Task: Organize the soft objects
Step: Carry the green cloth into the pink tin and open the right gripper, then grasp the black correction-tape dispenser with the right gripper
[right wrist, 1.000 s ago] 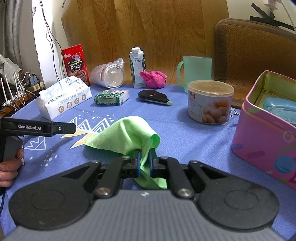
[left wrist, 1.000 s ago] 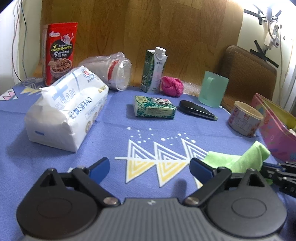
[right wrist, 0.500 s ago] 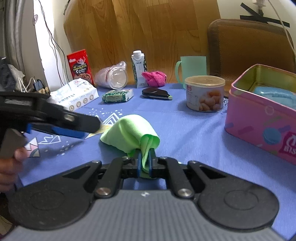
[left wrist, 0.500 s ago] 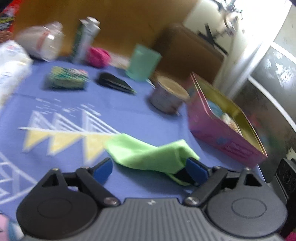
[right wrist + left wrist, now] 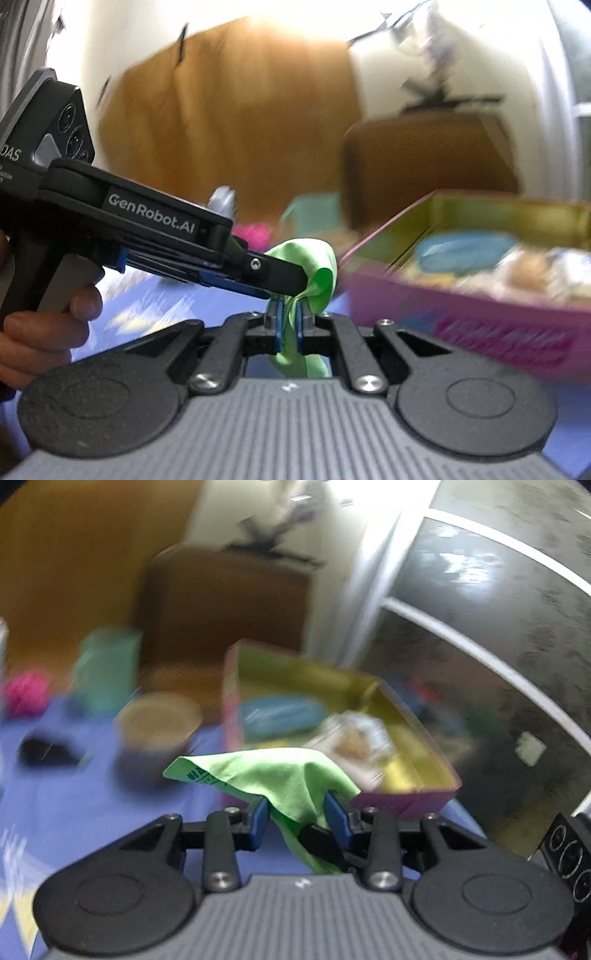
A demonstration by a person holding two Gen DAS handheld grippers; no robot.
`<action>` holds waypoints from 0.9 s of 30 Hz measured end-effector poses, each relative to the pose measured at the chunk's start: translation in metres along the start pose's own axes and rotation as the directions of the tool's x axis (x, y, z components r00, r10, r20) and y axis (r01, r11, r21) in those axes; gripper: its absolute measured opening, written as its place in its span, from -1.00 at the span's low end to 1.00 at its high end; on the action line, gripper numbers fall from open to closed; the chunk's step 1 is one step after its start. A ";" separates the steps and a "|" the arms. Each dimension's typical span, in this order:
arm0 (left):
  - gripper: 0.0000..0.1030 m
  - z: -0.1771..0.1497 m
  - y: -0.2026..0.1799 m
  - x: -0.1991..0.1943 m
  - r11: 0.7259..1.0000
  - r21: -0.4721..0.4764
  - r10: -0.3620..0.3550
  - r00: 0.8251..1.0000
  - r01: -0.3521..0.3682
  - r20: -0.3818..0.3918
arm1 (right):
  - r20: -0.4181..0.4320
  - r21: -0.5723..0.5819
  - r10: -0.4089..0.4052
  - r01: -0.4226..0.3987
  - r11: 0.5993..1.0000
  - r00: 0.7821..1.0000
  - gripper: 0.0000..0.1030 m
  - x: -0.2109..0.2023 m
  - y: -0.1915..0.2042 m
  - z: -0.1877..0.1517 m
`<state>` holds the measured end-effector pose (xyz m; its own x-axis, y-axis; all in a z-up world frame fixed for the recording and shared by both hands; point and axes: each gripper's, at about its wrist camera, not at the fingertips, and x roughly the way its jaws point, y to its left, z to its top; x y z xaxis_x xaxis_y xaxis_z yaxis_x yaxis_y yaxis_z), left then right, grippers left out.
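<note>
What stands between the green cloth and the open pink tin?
Nothing visible does. The green cloth hangs lifted in both the left gripper and the right gripper, just short of the pink tin. The can stands off to the left, outside that path.

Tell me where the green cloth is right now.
In both wrist views the crumpled green cloth hangs above the blue tablecloth, pinched by both grippers, just short of the open pink tin box.

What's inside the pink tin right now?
In the pink tin: a blue soft item and a blurred pale packet. The green cloth covers its near corner.
</note>
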<state>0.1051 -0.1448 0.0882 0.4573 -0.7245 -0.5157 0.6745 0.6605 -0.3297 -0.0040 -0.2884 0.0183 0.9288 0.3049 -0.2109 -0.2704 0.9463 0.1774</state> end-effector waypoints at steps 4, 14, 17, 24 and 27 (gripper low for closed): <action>-0.33 0.032 -0.043 0.023 0.990 0.124 -0.067 0.997 0.063 0.030 | 0.131 0.033 -0.088 0.085 0.996 0.987 -0.81 -0.020 -0.025 0.019; 0.26 0.027 -0.041 0.099 0.988 0.097 0.121 0.992 -0.117 -0.041 | 0.030 0.062 -0.421 0.419 0.906 0.906 0.12 0.017 -0.093 0.018; 0.27 0.018 -0.029 0.091 0.988 0.082 0.134 0.990 -0.131 -0.035 | 0.043 0.122 -0.423 0.415 0.901 0.905 0.13 0.009 -0.104 0.013; 0.37 -0.007 -0.001 0.039 0.987 0.065 0.143 0.989 -0.145 0.029 | 0.117 0.146 -0.403 0.386 0.911 0.908 0.13 -0.011 -0.089 0.012; 0.39 -0.031 0.030 0.001 0.980 0.028 0.195 0.980 -0.197 0.048 | 0.128 0.110 -0.345 0.333 0.937 0.930 0.13 -0.009 -0.073 0.019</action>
<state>0.1076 -0.1198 0.0536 0.6074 -0.5903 -0.5316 0.5877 0.7841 -0.1993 0.0121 -0.3621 0.0253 0.9893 -0.0571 -0.1340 0.0837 0.9759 0.2017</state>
